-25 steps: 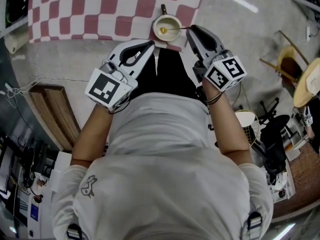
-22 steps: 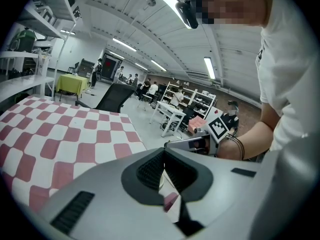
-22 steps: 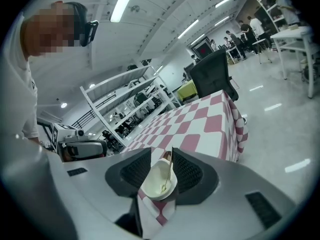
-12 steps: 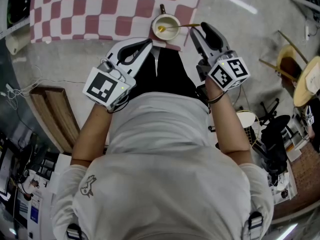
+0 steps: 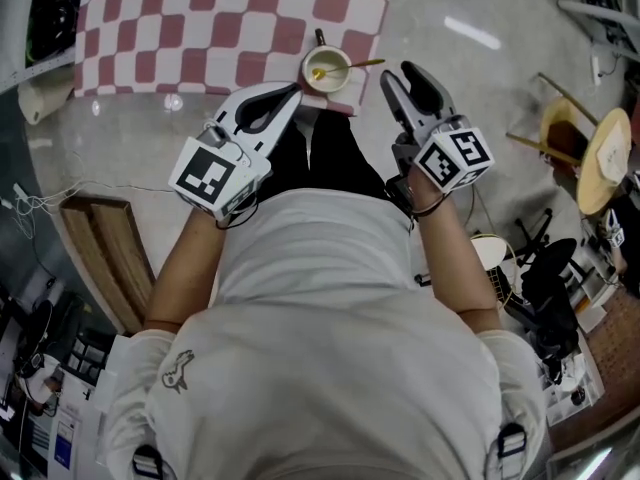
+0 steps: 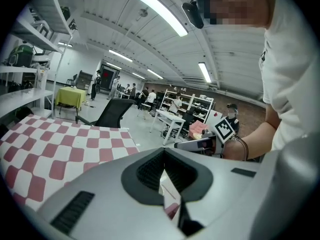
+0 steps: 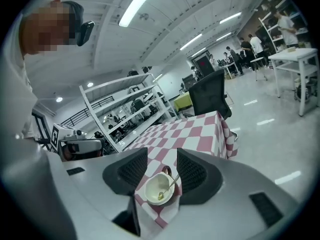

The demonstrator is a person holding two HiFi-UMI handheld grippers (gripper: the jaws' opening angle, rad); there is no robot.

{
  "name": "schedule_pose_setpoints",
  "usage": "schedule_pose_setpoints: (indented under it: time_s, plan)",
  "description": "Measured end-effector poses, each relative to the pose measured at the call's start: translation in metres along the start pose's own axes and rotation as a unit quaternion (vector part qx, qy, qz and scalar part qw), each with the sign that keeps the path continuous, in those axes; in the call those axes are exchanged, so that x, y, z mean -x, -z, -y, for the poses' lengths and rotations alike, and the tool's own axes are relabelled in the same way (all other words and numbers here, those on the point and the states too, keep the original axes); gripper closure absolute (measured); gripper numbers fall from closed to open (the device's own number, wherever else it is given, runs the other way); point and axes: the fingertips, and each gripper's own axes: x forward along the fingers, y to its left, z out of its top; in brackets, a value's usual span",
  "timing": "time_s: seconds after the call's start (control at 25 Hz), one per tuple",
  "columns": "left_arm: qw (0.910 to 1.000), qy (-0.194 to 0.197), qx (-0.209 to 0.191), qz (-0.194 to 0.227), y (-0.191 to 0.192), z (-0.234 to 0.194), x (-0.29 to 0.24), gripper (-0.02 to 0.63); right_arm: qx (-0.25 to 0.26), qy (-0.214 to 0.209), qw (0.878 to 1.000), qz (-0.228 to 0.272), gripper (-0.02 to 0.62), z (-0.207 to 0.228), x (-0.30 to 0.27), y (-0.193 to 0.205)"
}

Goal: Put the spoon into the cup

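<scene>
Surface: a red-and-white checked tablecloth [image 5: 230, 13] covers a table that stands on a glossy grey floor [image 5: 480, 78], in a big workshop under ceiling strip lights [image 6: 160, 11].
Spoon: the gold-coloured spoon [image 5: 347, 66] [image 7: 167, 188] is in the cup, with its bowl down inside. Its handle leans on the right rim and sticks out to the right.
Cup: the white cup [image 5: 307, 65] [image 7: 148, 191] stands upright at the near right corner of the tablecloth, with its dark handle on the far side.
Right gripper: the right gripper [image 5: 398, 73] [image 7: 162, 156] hangs just right of the cup and a little nearer, clear of both cup and spoon. Its jaws have just been opening and stand wide apart, gripping nothing. In the right gripper view, the cup and spoon show through the gap, farther off on the cloth.
Left gripper: the left gripper [image 5: 290, 96] [image 6: 164, 156] is near and left of the cup, at the cloth's near edge. Its jaws are closed tip to tip with nothing between them.
Person: a white shirt [image 5: 330, 328] fills the near part of the head view, with both forearms reaching out to the grippers.
Background: a black office chair [image 7: 210, 94] is at the far side of the table. White shelving [image 7: 125, 109] is at the left, a white bench [image 7: 295, 59] at the far right, and people are far off.
</scene>
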Motion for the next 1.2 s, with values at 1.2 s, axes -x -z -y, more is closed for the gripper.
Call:
schedule_pose_setpoints:
  time_s: [1.2]
  plan:
    - [0.9872,0.014,-0.122,0.102,-0.103,0.035,0.112,0.592,0.181,-0.079,0.974,0.108,0.56,-0.186,0.048,-0.087]
